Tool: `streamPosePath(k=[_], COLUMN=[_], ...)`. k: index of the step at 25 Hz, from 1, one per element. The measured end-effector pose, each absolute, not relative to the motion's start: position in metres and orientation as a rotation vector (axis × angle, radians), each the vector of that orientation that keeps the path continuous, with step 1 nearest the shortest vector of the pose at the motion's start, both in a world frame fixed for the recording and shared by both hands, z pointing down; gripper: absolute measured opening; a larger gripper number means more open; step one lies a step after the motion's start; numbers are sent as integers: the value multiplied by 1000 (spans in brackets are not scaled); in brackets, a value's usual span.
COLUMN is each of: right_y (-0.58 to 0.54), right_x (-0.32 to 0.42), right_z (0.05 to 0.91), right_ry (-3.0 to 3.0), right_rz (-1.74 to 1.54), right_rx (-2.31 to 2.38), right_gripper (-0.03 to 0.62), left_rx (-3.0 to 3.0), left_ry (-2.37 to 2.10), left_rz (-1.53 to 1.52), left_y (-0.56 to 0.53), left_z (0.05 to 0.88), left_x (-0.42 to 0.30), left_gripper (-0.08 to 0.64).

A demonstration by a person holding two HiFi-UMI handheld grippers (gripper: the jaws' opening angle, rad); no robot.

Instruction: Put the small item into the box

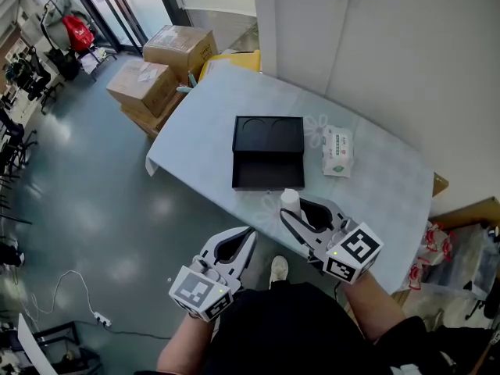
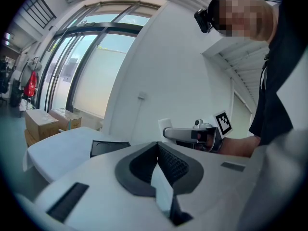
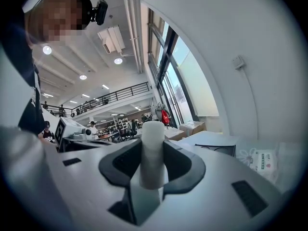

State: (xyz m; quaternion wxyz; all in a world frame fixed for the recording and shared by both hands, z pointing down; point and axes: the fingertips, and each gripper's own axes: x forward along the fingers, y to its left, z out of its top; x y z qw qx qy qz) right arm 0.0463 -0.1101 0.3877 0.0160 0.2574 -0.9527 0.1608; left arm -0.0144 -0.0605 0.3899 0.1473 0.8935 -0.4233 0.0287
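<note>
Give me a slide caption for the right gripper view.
Right gripper clamps a white cylinder, with the black box and a wipes pack ahead.

Matt plastics over a faintly sheened table [image 1: 205, 143] cover

The right gripper [image 3: 153, 165] has a smooth, matt pale plastic shell and dark matt pads [image 3: 180, 163]. Between them is a matt white cylinder [image 3: 153, 138]. Beyond it are a matt black box [image 1: 268, 153] and a glossy film-wrapped packet [image 1: 337, 150].

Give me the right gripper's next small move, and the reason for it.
Probably carry the right gripper forward until it is over the open black box on the table. Its jaws are closed on the white cylinder, held upright, and the box lies just ahead of it with its tray empty.
</note>
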Motion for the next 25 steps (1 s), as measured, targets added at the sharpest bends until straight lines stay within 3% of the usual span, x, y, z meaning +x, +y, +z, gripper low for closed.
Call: streamPosePath(k=[25], right_y=[-223], right_x=[28], right_z=[414], right_ry=[-2845], right_rz=[411], right_rx=[886], right_gripper=[141], left_rx=[2654], left_ry=[-1103], left_rz=[249], left_y=[-149], left_z=[409], left_x=[-25], left_gripper=[8])
